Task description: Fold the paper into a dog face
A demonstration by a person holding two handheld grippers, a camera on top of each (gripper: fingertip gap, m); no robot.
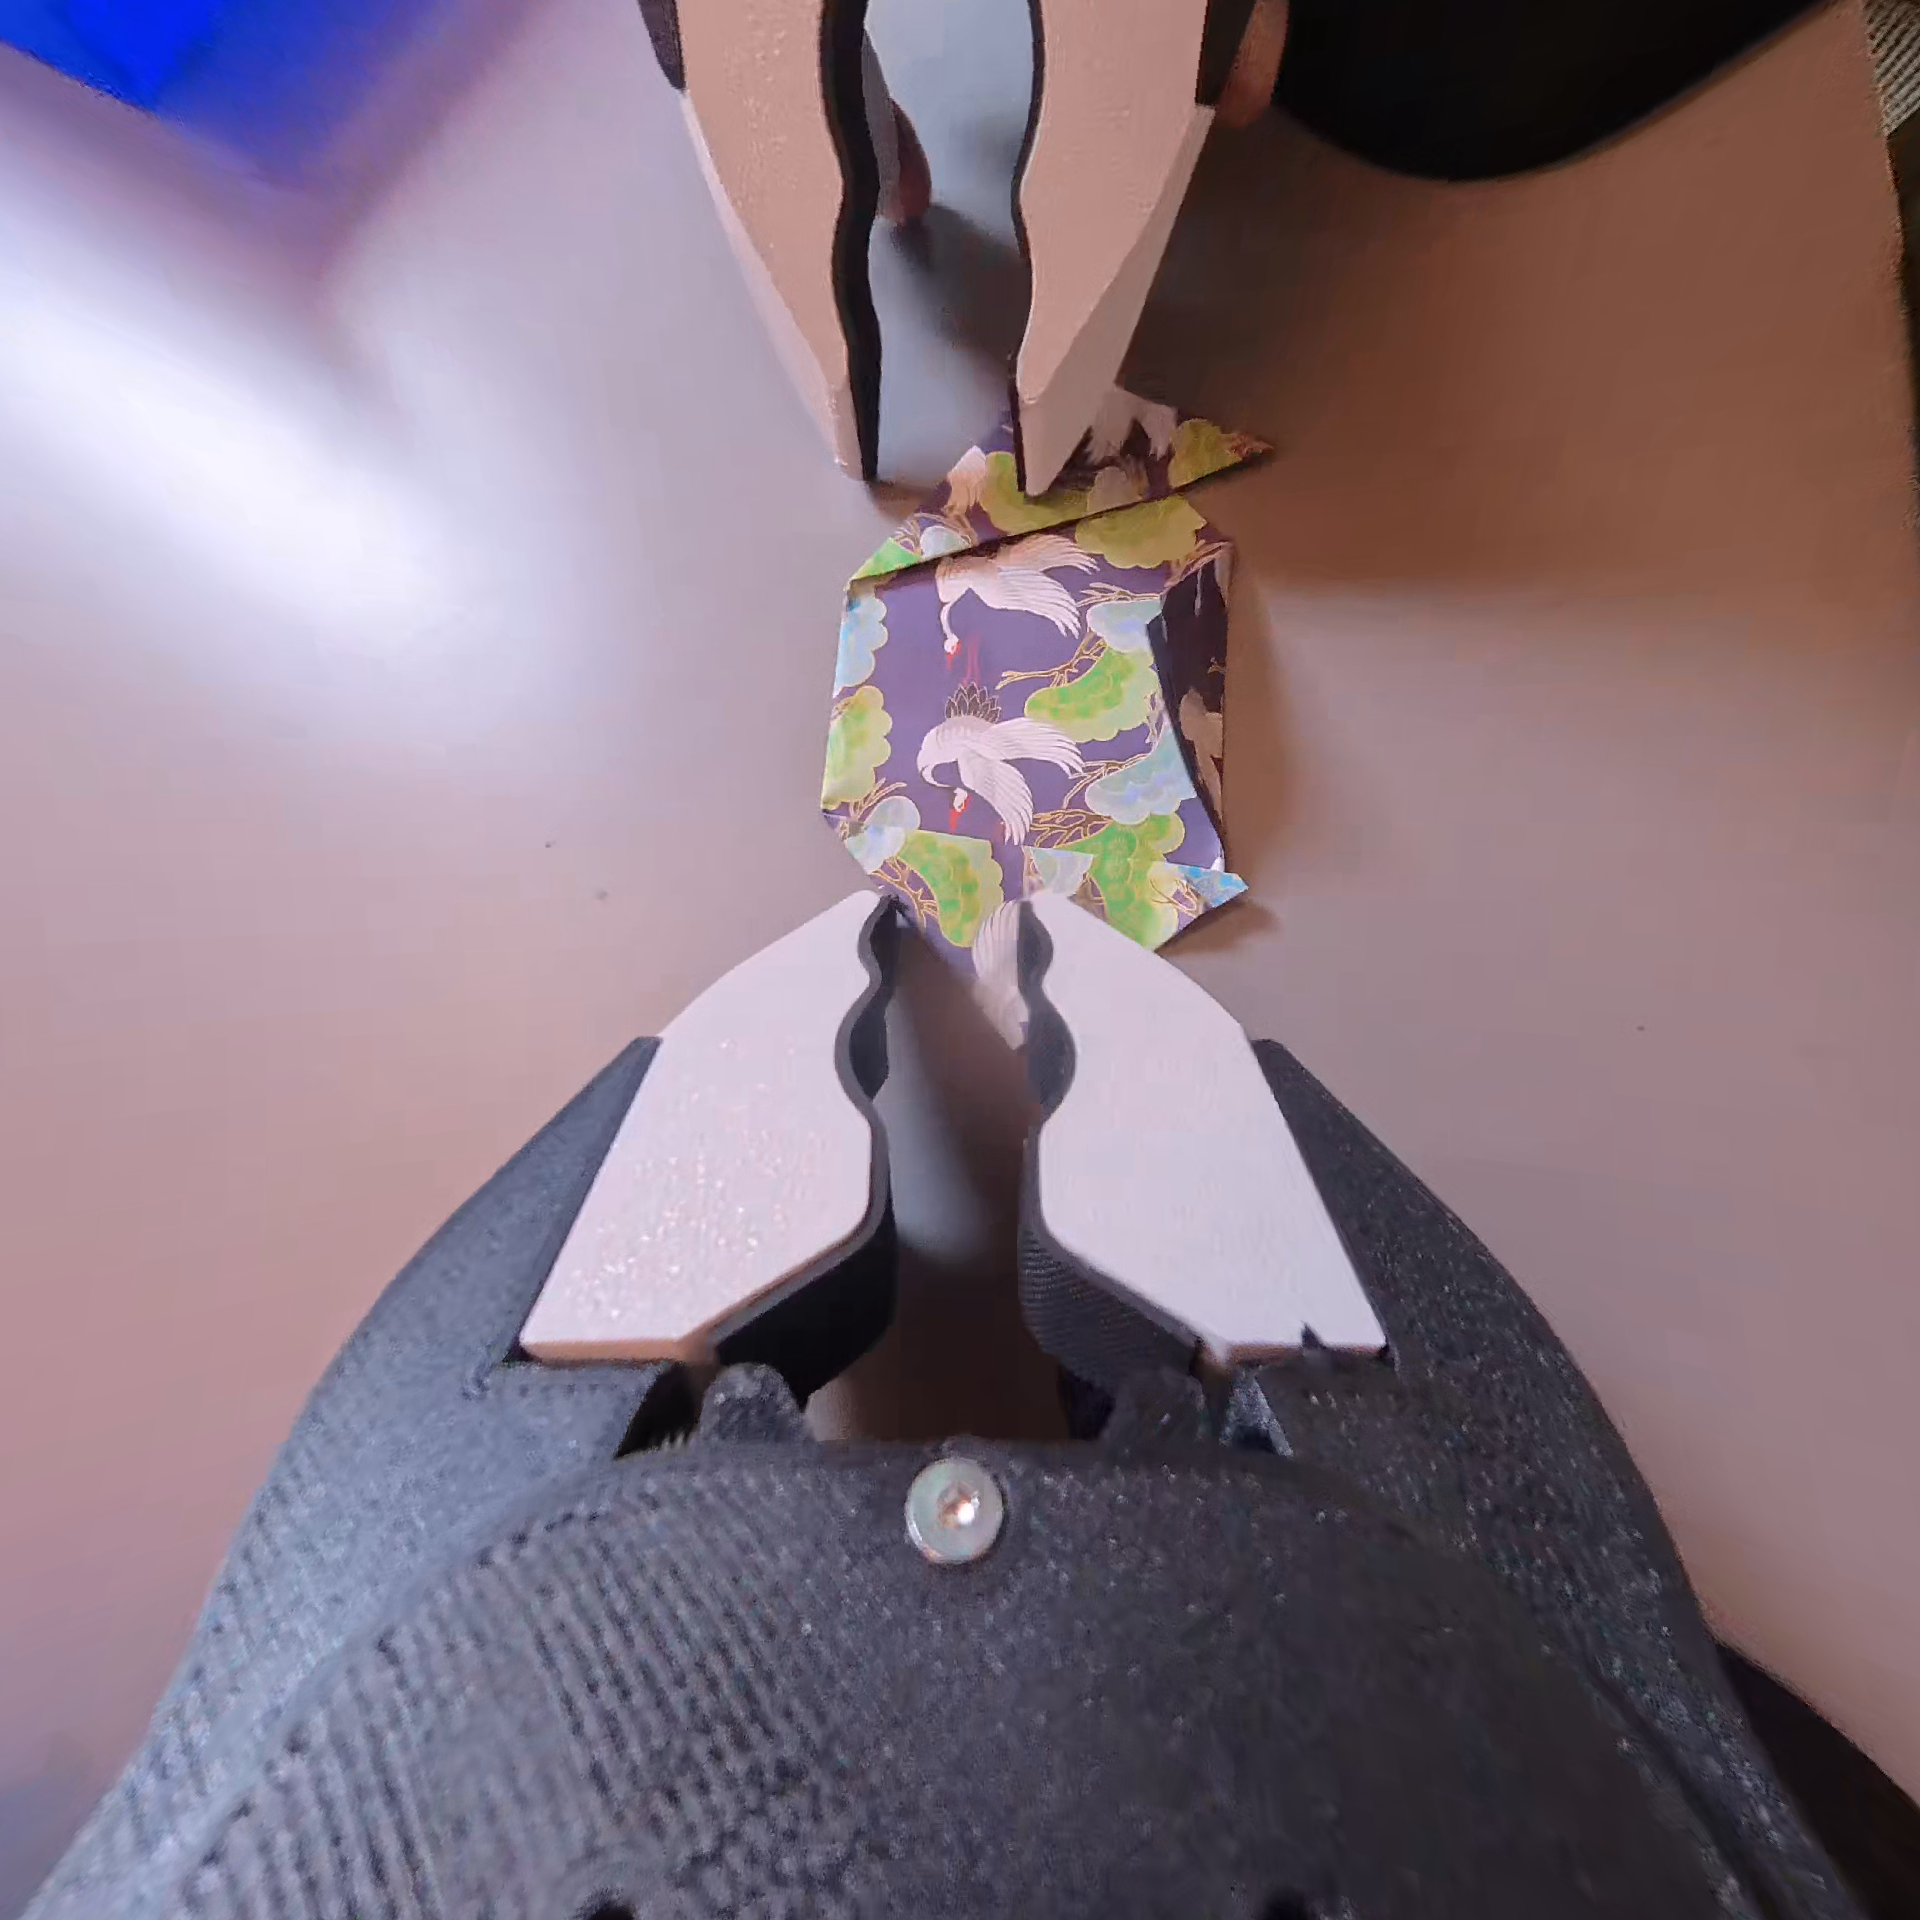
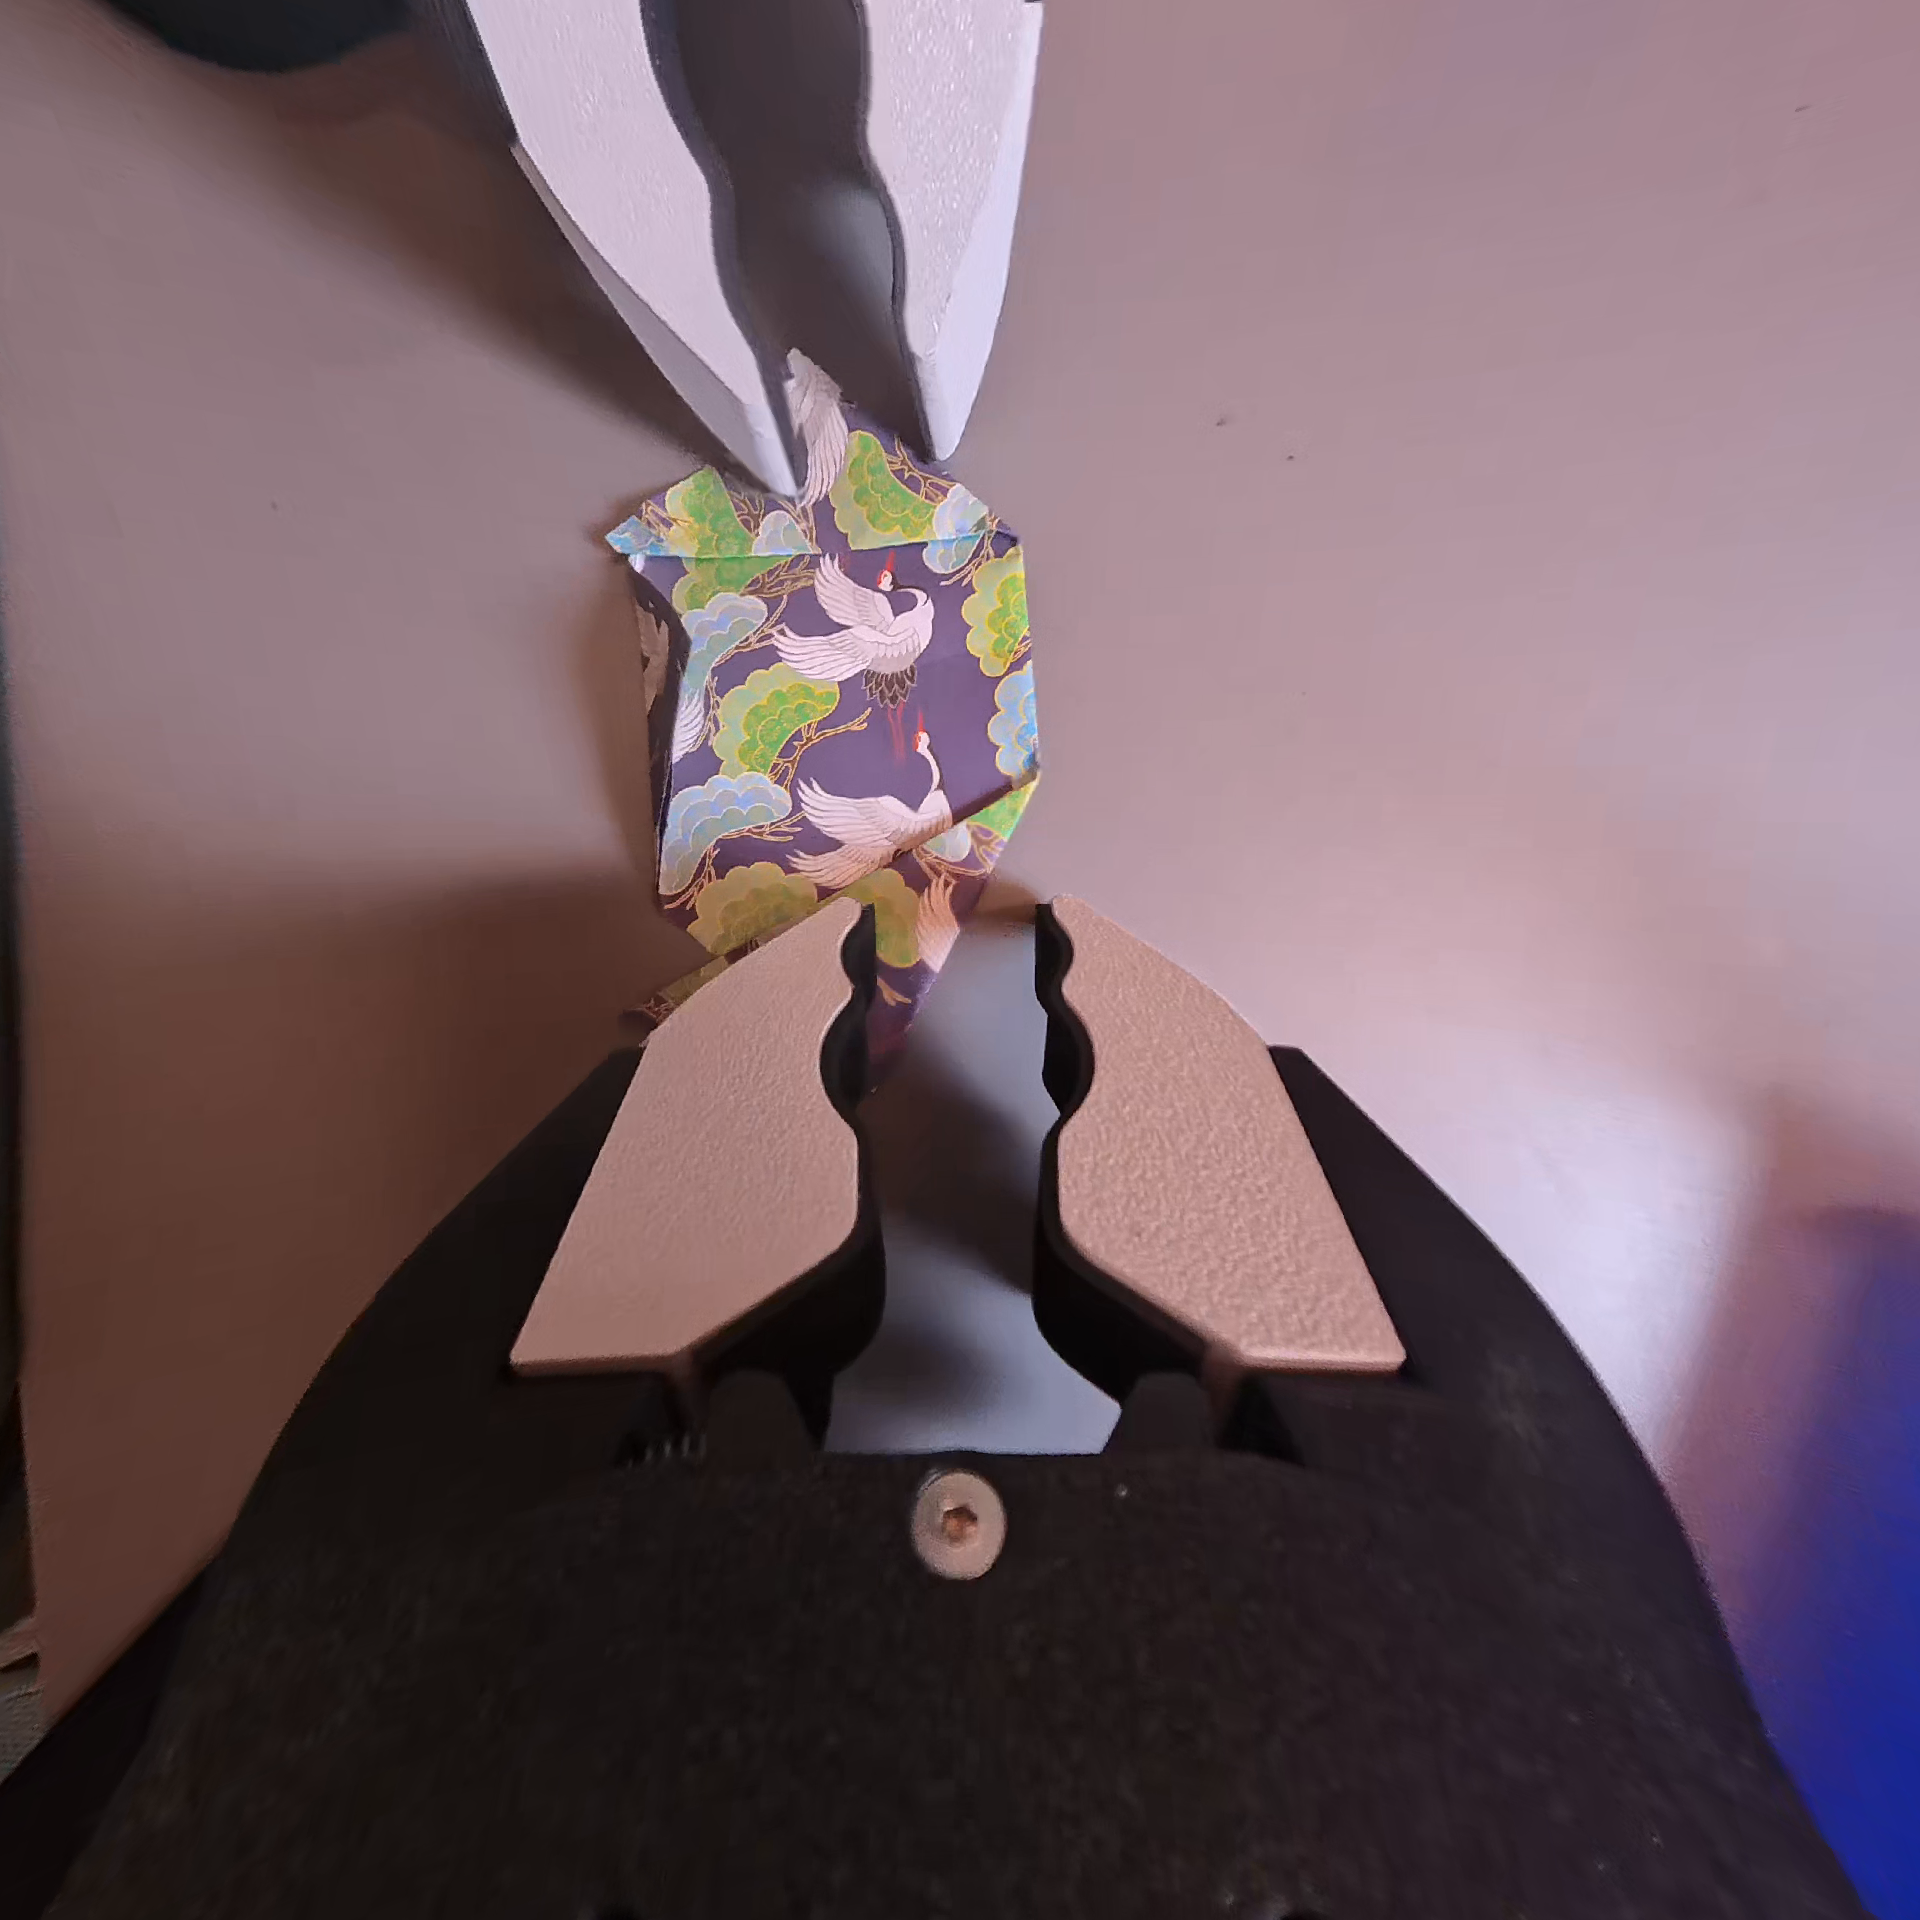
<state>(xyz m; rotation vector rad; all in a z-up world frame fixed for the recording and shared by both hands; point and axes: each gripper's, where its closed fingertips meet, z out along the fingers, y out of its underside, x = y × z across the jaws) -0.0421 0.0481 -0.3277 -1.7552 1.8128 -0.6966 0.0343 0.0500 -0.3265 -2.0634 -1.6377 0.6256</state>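
Folded paper point(image 1: 1023, 727) lying flat on the pale bench point(image 1: 416, 831), purple, printed with white cranes and green and blue clouds, already creased into a rough hexagon with small corner flaps turned over.

Left gripper point(image 1: 956, 914) at the near end of the paper in the left wrist view, jaws spread with a clear gap. Pointed tip of the paper reaching into that gap, close against the inner pad of one finger point(image 1: 1101, 997); contact with the pad not possible to tell. Other finger point(image 1: 821, 997) just beside the paper's edge, over bare bench.

Right gripper point(image 1: 940, 468) at the far end of the paper in the same view, coming in from the opposite side, jaws spread. One fingertip point(image 1: 1044, 468) pressed down on the paper's far flap, the other point(image 1: 857, 457) down on the bench just beside the paper.

From the right wrist view: right gripper point(image 2: 951, 914) nearest, jaws apart, the paper point(image 2: 842, 707) running under one of its fingers point(image 2: 790, 997); left gripper point(image 2: 862, 457) beyond the paper, its tips straddling the pointed end.

Dark sleeve point(image 1: 1558, 83) past the paper's far end, behind the right gripper.
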